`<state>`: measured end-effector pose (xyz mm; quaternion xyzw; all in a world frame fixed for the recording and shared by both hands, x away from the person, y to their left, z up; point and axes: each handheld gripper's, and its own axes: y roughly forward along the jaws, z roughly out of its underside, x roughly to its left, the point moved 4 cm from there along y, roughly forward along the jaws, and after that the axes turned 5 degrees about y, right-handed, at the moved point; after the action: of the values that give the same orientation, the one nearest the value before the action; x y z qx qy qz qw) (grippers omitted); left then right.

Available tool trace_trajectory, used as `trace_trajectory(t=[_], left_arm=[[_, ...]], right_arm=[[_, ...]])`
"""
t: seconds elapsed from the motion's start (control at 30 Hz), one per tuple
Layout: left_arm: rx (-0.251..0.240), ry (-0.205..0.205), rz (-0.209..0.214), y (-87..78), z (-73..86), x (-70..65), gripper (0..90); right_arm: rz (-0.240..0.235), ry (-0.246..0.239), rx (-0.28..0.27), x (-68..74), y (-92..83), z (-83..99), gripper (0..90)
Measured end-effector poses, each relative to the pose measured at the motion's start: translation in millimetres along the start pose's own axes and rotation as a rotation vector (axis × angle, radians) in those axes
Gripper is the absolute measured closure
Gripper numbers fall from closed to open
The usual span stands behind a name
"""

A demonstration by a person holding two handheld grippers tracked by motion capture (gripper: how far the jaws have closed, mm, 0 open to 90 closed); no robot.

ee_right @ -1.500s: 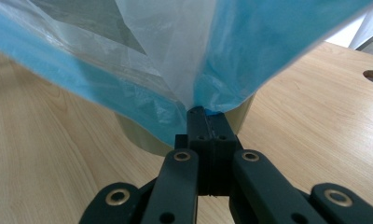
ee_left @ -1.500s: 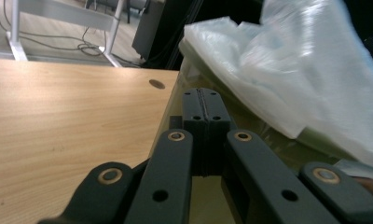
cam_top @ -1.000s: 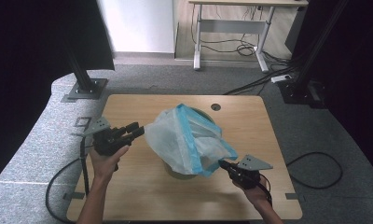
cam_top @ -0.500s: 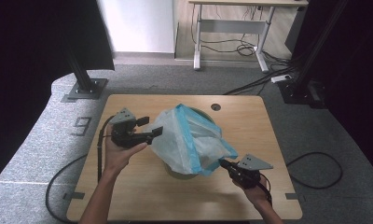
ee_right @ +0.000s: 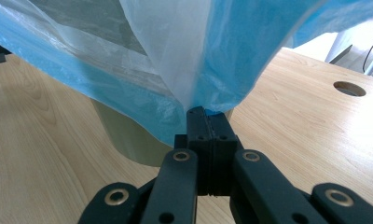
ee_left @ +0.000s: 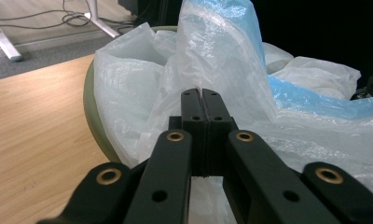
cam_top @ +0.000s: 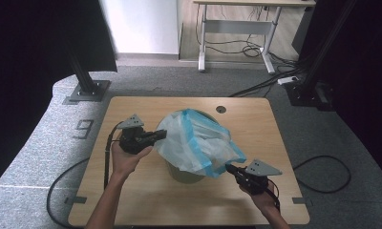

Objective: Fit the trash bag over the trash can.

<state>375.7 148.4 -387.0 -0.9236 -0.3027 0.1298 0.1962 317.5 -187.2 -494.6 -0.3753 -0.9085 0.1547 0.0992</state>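
A thin white plastic bag with a blue edge point(cam_top: 198, 143) drapes over a pale green bin point(cam_top: 184, 174) in the middle of the wooden table point(cam_top: 132, 200). My left gripper point(cam_top: 163, 134) is at the bag's left side. Its jaws have just been closing and now meet on a fold of the white film point(ee_left: 222, 56), tips together point(ee_left: 202, 93). The bin's rim point(ee_left: 89, 93) curves out to the left of the film. My right gripper point(cam_top: 228, 168) is at the bin's front right, shut on the bag's blue edge point(ee_right: 152, 56), tips together point(ee_right: 205, 111), pulling it taut above the bin wall point(ee_right: 124, 135).
A round cable hole point(cam_top: 221, 109) sits near the table's far edge, also seen as the hole point(ee_right: 348, 88) in the right gripper view. Cables trail off the table's left side point(cam_top: 60, 191) and on the floor at right point(cam_top: 323, 171). A desk frame point(cam_top: 237, 28) stands beyond.
My left gripper moved right from the table's left part to the bag's left side, opened wide on the way, then shut on the film. The right gripper kept still with the blue edge.
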Motion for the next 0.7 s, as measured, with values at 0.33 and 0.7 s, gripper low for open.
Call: trace_trajectory(t=[0.33,0.7], left_arm=[[-0.093,-0.014,0.001,-18.7,5.3,4.1,90.0],[-0.127,0.004,0.046,-22.0,4.3,0.9,90.0]], right_arm=[[0.002,-0.012,-0.012,-12.9,-19.3,8.3,67.4],[0.107,-0.02,-0.092,-72.0,-41.7,-26.4,58.3]])
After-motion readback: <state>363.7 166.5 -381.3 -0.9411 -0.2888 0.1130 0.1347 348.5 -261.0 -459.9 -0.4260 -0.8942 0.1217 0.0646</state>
